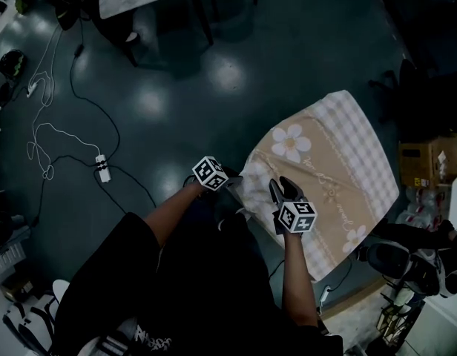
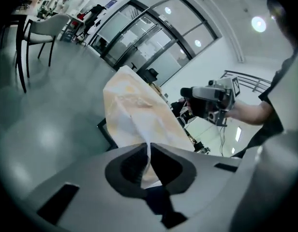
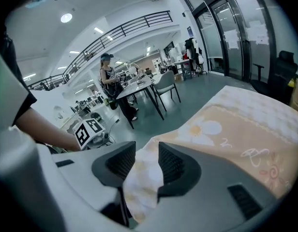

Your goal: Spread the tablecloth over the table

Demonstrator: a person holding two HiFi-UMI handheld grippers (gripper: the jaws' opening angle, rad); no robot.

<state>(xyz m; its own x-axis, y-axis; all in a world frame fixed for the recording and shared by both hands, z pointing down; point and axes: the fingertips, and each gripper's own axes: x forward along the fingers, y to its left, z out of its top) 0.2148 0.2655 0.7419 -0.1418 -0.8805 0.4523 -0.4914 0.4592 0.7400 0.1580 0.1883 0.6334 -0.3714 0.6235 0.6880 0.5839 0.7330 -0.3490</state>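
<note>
The tablecloth (image 1: 325,162) lay over the table and hid it. Its long side ran away from the 2 grippers, up and to the right in the head view. The left gripper (image 1: 232,178) pinched a thin bit of the near corner, jaws almost together. The right gripper (image 1: 282,189) squeezed a fat bunch of the near edge. I think both should pull toward the person next.

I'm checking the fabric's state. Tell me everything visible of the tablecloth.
The tablecloth is thin, soft fabric: beige centre with white daisies and script, pale checked border. It lies spread out, its near edge lifted and bunched. The left claw pinches a thin fold there; the right claw grips a thicker bunch.
</note>
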